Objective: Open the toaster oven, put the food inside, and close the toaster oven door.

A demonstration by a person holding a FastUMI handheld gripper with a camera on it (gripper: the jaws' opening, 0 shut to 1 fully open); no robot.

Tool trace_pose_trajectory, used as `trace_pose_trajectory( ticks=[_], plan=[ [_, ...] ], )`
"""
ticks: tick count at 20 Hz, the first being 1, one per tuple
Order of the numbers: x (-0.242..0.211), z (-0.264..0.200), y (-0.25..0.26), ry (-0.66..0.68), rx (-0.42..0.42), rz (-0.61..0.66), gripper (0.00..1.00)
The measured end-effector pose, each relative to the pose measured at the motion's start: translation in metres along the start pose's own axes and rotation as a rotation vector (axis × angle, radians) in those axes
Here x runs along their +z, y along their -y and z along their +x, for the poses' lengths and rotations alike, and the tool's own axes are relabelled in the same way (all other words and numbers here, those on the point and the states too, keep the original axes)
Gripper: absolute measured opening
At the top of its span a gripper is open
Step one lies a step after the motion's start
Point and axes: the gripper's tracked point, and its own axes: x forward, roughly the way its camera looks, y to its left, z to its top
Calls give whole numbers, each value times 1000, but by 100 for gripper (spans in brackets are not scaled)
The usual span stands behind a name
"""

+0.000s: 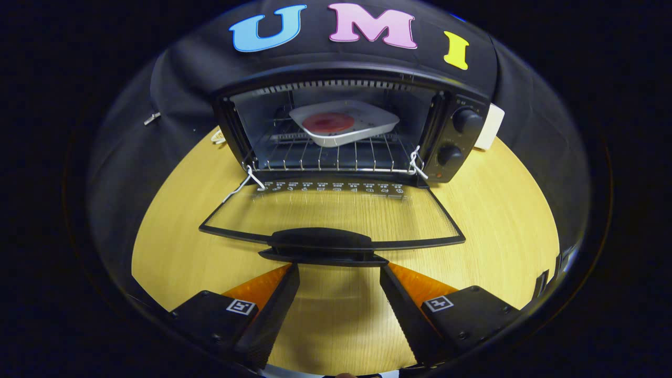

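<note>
Toaster oven (346, 126): black, set at the far edge of the wooden tabletop (499, 210) against the black cloth wall; cavity exposed. Door (331, 215): glass in a black frame, folded fully down and lying flat over the tabletop, its black handle (321, 244) on the near rim. Food (328, 122): a round red piece, possibly a slice of meat, in a white tray (344, 122) resting on the wire rack (336, 155) inside the cavity. Controls: two black knobs (458, 137) on the oven's right panel. Gripper (338, 275): spread wide, nothing between its fingers, their tips just short of the handle's two ends, apparently not touching it. White box-like item (491, 126): behind the oven's right side, partly hidden
</note>
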Motion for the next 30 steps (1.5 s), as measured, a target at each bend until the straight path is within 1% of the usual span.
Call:
trace_pose_trajectory(
  ticks=[3, 5, 7, 9, 11, 14, 17, 19, 21, 22, 24, 27, 30],
  plan=[
    [21, -15, -1, 63, 26, -12, 100],
    [40, -25, -1, 116, 41, 35, 100],
    [63, -33, 9, 167, 19, 62, 100],
    [87, -46, 11, 211, 28, 88, 99],
    [117, -71, 17, 283, 37, 93, 99],
    [157, -120, 27, 407, 64, 88, 99],
    [177, -158, 46, 504, 83, 76, 99],
    [186, -181, 61, 560, 80, 74, 99],
    [192, -203, 80, 606, 72, 97, 99],
    [196, -214, 92, 639, 65, 111, 99],
    [200, -231, 125, 685, 15, 126, 98],
    [189, -247, 173, 696, -56, 147, 98],
    [169, -265, 215, 688, -126, 173, 98]
  ],
)
